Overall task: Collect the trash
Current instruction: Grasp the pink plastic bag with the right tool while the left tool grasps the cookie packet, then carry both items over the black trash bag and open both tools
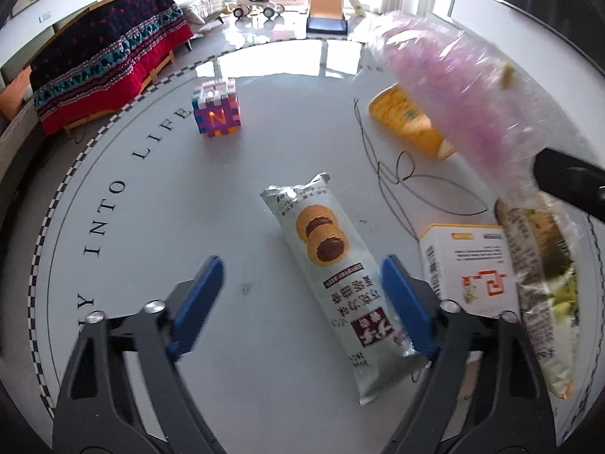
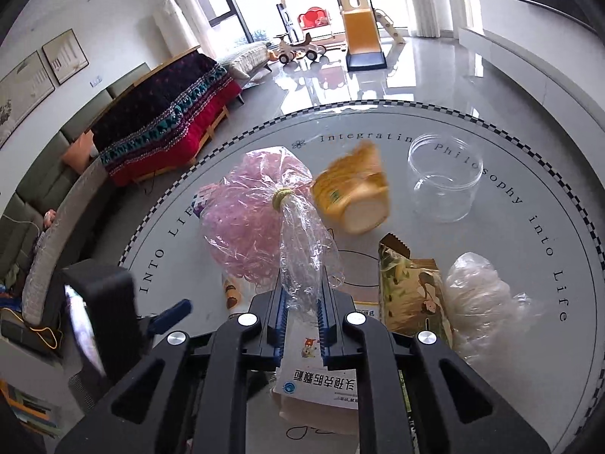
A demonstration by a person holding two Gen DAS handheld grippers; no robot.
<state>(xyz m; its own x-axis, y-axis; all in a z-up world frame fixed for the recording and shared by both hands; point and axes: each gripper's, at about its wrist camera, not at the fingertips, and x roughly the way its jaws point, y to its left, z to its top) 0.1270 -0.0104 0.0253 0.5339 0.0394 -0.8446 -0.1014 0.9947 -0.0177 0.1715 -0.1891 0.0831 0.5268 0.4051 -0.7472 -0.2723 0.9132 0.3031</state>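
Blue-padded left tongs stand spread wide, low over the round white surface, gripping nothing. A long biscuit packet lies flat on the surface with its near end between the pads, closer to the right-hand one; whether that pad touches it I cannot tell. Just right of the packet sits a white carton with orange and red print, and beside that a green-and-gold snack wrapper. Farther off, a yellow tub lies on its side, and a foam letter cube stands well apart near the printed lettering.

Right tongs are pressed together on the twisted neck of a clear plastic bag filled with pink shreds and cinched by a yellow band. The bag hangs lifted above the surface, blurred in the left wrist view. Under these tongs lies a white carton with blue print. To their right rest the green-and-gold wrapper and a crumpled clear bag. Beyond, a clear plastic jar stands upright near the yellow tub. A sofa with a dark patterned blanket stands off to the left.
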